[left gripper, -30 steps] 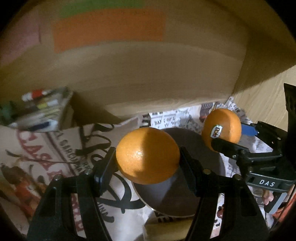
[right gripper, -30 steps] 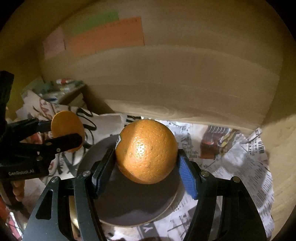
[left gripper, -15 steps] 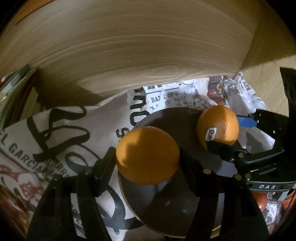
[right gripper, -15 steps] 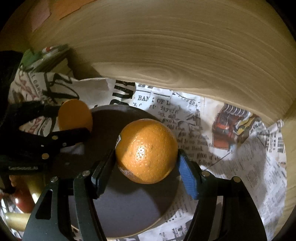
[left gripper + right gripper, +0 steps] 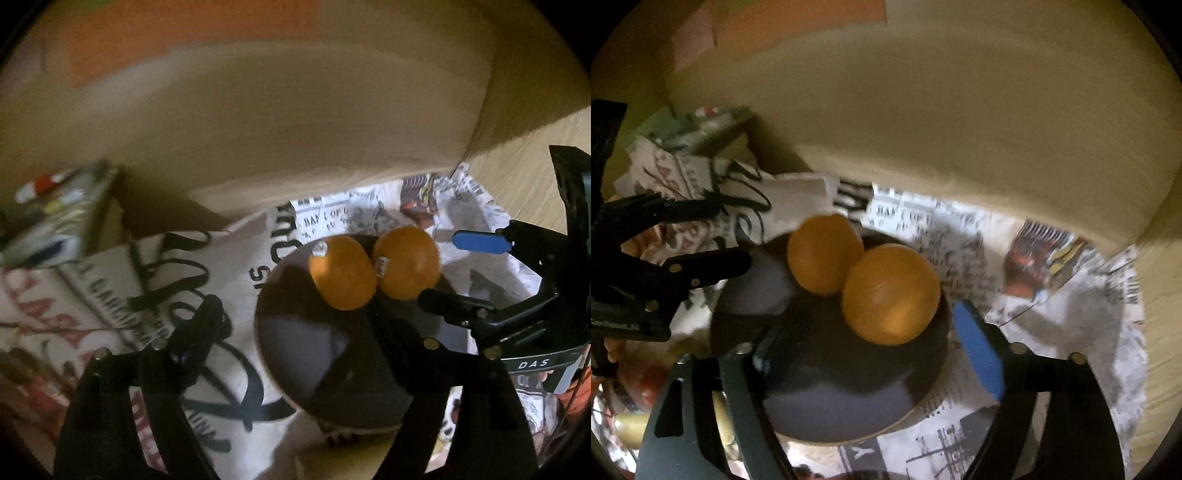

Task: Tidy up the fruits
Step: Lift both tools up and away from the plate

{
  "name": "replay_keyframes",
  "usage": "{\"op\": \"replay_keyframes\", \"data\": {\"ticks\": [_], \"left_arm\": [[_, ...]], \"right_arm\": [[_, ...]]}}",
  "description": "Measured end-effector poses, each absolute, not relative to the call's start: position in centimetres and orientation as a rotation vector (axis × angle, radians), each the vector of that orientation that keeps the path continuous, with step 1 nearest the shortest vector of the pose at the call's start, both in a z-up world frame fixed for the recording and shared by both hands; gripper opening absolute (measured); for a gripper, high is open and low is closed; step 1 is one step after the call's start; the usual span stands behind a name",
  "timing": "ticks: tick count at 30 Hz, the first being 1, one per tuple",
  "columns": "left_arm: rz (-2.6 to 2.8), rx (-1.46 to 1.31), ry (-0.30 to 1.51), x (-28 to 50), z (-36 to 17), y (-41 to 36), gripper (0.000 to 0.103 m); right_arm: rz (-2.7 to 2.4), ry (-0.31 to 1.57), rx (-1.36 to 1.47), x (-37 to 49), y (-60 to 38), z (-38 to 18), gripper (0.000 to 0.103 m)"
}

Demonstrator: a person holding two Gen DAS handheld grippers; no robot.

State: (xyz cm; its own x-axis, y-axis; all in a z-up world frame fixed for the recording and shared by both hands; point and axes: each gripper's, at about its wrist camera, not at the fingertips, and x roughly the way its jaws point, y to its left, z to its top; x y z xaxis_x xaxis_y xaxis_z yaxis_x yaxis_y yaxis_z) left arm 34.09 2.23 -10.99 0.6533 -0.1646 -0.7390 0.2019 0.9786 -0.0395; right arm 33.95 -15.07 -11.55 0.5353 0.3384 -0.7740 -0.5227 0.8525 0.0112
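Observation:
Two oranges lie side by side and touching on a dark round plate (image 5: 314,354). In the left wrist view they are the left orange (image 5: 341,273) and the right orange (image 5: 406,267), each with a small sticker. In the right wrist view they are the far orange (image 5: 825,254) and the near orange (image 5: 890,295) on the same plate (image 5: 831,398). My left gripper (image 5: 295,325) is open and empty, just behind the oranges. My right gripper (image 5: 875,350) is open and empty, with a blue pad (image 5: 979,354) beside the near orange. Each gripper shows in the other's view.
Newspaper sheets (image 5: 369,218) and a printed cloth (image 5: 129,302) cover the surface under the plate. A wooden wall (image 5: 960,129) stands close behind. A box of small items (image 5: 55,214) sits at the far left. Red and yellowish fruit (image 5: 635,406) lies at the lower left.
Both grippers have opened and let go of their oranges, which now rest on the plate. Both grippers have drawn back and tilted up from the plate.

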Motion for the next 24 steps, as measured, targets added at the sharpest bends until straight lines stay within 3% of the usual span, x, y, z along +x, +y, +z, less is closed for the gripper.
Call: {"op": "replay_keyframes", "data": {"ticks": [12, 24], "left_arm": [[-0.146, 0.046, 0.688, 24.7, -6.6, 3.6, 0.092], [-0.117, 0.052, 0.73, 16.2, -9.7, 5.1, 0.092]], "right_arm": [[0.556, 0.722, -0.203, 26.6, -15.0, -7.2, 0.08], [0.604, 0.714, -0.181, 18.6, -15.0, -8.0, 0.08]]}}
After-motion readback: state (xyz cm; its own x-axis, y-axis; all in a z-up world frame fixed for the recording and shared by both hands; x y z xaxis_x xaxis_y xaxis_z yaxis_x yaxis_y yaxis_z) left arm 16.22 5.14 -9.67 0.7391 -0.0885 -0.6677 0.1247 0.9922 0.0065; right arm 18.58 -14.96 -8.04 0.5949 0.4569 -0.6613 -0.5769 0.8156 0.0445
